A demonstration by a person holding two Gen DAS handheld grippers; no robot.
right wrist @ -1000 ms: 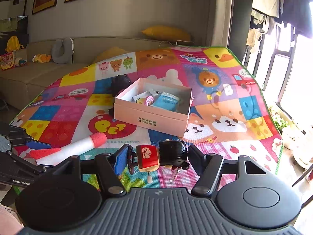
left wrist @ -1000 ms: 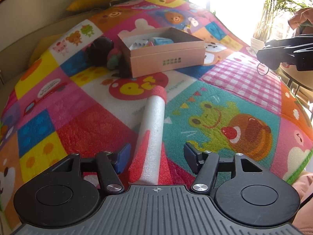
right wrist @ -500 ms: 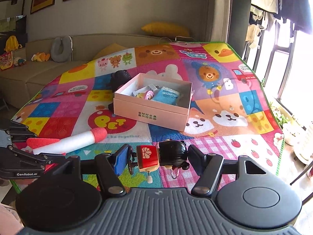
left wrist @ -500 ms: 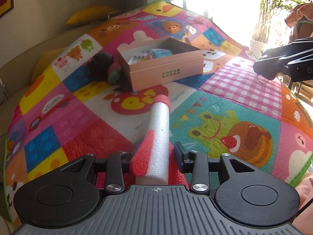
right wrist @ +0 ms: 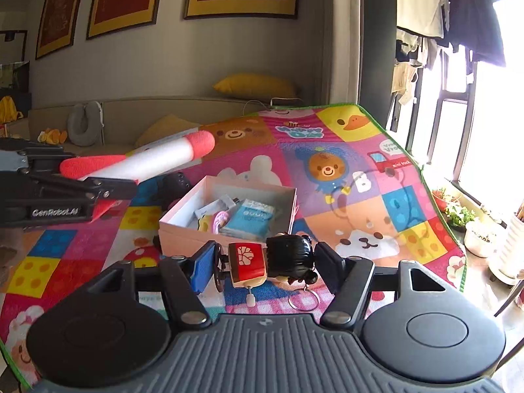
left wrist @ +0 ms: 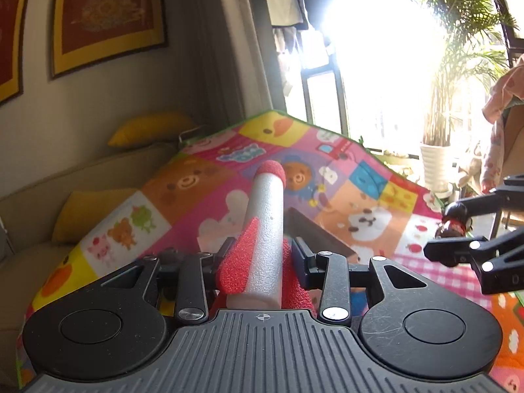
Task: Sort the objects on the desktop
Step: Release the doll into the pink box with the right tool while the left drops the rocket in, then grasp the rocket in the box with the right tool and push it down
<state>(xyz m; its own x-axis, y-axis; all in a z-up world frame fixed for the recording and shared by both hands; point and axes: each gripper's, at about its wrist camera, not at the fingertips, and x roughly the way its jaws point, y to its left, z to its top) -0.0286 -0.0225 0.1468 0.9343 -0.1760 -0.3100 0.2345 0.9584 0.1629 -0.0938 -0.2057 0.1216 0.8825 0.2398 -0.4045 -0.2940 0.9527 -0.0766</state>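
Above the colourful cartoon play mat (right wrist: 327,150), our left gripper (left wrist: 262,255) jaws clamp a white foam rocket with red tip (left wrist: 265,229); our right gripper (right wrist: 265,262) jaws grip a small black-haired wooden doll keychain (right wrist: 271,262) near the open pink cardboard box (right wrist: 183,235).

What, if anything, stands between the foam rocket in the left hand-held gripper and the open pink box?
Nothing visible does. The foam rocket is held in the air by the left hand-held gripper, up and to the left of the pink box in the right wrist view. The box top is open, and only air shows between them.
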